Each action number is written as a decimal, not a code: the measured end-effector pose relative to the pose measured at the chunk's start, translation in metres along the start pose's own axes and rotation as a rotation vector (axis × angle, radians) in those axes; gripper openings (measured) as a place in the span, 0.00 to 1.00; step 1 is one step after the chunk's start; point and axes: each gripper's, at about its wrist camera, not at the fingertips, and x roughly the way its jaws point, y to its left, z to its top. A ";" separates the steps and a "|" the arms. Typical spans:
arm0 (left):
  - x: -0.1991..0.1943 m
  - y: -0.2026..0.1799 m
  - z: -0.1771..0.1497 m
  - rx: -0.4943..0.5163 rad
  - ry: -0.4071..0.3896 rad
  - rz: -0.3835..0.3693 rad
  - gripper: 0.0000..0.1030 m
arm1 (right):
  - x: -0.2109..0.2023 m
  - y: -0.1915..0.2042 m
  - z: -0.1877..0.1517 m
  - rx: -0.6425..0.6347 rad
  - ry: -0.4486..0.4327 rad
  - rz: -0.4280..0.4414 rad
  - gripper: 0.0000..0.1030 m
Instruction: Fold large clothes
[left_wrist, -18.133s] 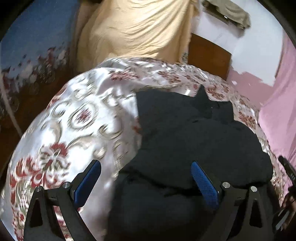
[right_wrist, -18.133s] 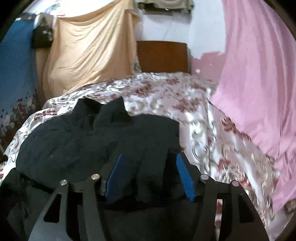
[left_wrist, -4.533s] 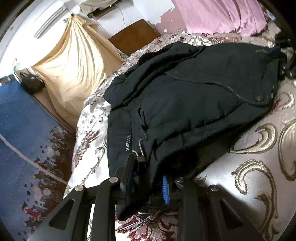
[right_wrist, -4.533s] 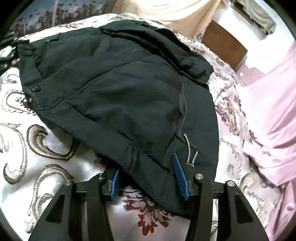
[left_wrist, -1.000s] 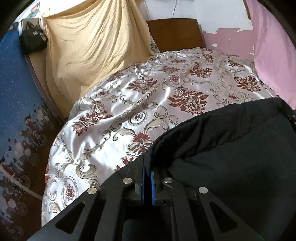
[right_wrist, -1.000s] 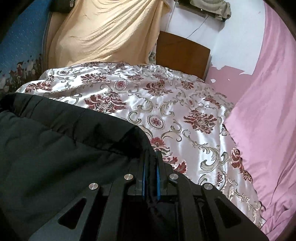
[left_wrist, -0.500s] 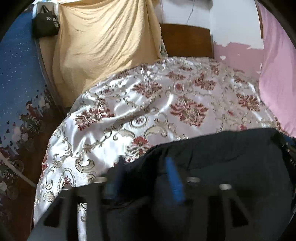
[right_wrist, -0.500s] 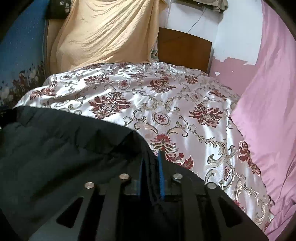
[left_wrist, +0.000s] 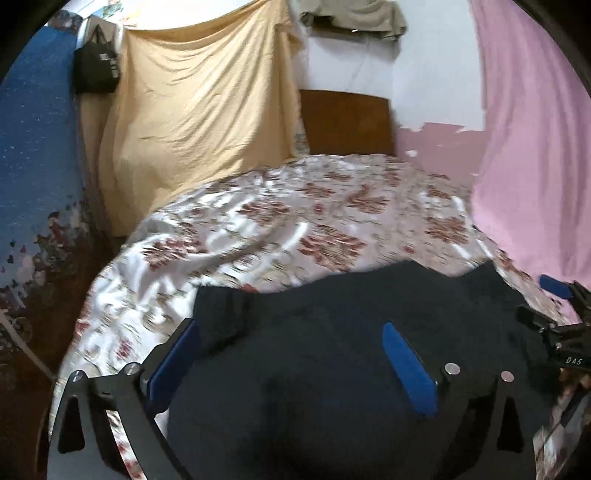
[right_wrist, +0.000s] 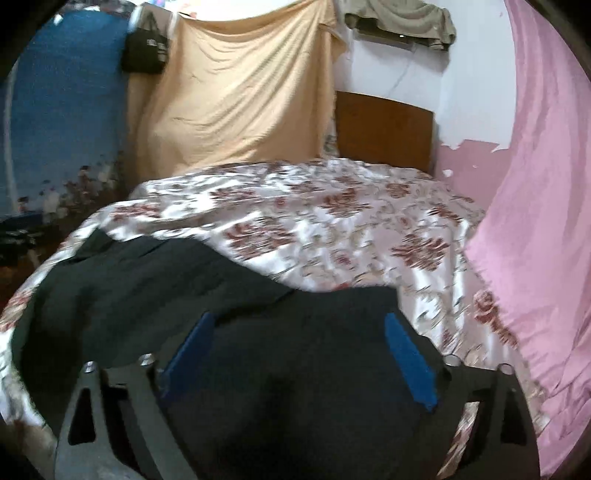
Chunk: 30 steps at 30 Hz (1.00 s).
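Observation:
A large black padded jacket (left_wrist: 351, 332) lies folded over on the near part of a bed with a floral satin cover (left_wrist: 295, 221). My left gripper (left_wrist: 291, 343) is open above the jacket's left part, its blue pads spread wide with cloth below them. My right gripper (right_wrist: 299, 336) is open too, over the jacket's right part (right_wrist: 184, 280). The right gripper also shows at the right edge of the left wrist view (left_wrist: 557, 314). Neither holds cloth.
A wooden headboard (left_wrist: 345, 122) stands at the far end of the bed. A yellow sheet (left_wrist: 199, 110) hangs at the back left, a pink cloth (right_wrist: 535, 184) along the right, a blue patterned cloth (left_wrist: 33, 166) on the left.
Both grippers were shut on the jacket's edge a second ago. They have opened wide and let it go, and the jacket now rests on the bed.

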 end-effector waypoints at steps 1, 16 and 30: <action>-0.003 -0.004 -0.009 0.007 -0.002 -0.024 0.97 | -0.006 0.004 -0.010 0.000 -0.006 0.037 0.90; 0.064 -0.045 -0.022 0.175 0.051 0.067 1.00 | 0.042 0.050 -0.024 -0.259 0.029 0.016 0.90; 0.120 0.014 0.001 0.018 0.117 0.113 1.00 | 0.117 0.034 0.017 -0.346 0.054 -0.218 0.90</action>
